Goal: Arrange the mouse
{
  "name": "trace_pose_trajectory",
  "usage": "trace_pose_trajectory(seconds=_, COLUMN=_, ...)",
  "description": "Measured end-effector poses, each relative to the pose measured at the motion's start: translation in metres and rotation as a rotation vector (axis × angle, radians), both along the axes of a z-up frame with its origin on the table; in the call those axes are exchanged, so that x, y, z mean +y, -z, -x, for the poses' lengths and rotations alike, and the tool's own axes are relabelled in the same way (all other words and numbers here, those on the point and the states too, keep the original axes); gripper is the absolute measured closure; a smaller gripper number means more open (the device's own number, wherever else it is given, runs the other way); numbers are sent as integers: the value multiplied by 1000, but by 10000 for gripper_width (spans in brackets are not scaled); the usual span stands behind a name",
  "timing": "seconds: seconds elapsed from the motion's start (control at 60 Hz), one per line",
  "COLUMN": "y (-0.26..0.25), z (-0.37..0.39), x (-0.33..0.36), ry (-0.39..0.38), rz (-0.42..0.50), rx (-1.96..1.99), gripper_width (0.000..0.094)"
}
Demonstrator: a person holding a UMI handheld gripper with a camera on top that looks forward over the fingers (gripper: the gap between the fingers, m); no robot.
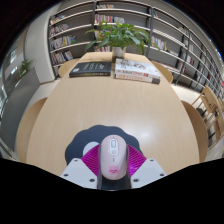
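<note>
A pale pink-white computer mouse (111,156) with a grey scroll wheel sits between my gripper's (111,165) two fingers, its nose pointing away from me. The magenta pads (92,158) press against both its sides. The mouse is held over the near part of a round light wooden table (100,105). A dark round shape (78,148), which looks like a mouse mat, shows just beneath and behind the mouse.
Two books lie at the table's far side: a dark one (92,68) on the left and a lighter one (137,70) on the right. A potted green plant (120,36) stands behind them. Bookshelves (170,30) line the back wall.
</note>
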State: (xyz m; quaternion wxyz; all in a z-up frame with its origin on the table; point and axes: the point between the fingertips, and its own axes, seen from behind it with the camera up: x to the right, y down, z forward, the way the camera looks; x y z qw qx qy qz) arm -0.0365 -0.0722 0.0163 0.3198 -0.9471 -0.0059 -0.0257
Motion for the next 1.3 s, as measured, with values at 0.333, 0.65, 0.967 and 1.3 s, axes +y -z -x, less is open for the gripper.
trace_pose_trajectory(seconds=0.333, y=32, z=7, x=-10, ry=25, rz=62, rx=13, gripper_width=376)
trace_pose_trajectory(seconds=0.65, y=-86, z=22, x=-5, ry=-20, rz=-92, rx=22, gripper_width=242)
trace_pose_trajectory(seconds=0.967, y=-193, z=27, x=-82, ry=17, rz=-254, rx=-9, gripper_width=243)
trace_pose_trajectory(seconds=1.3, y=-201, z=38, x=-164, ry=41, rz=-263, rx=-11, gripper_width=243)
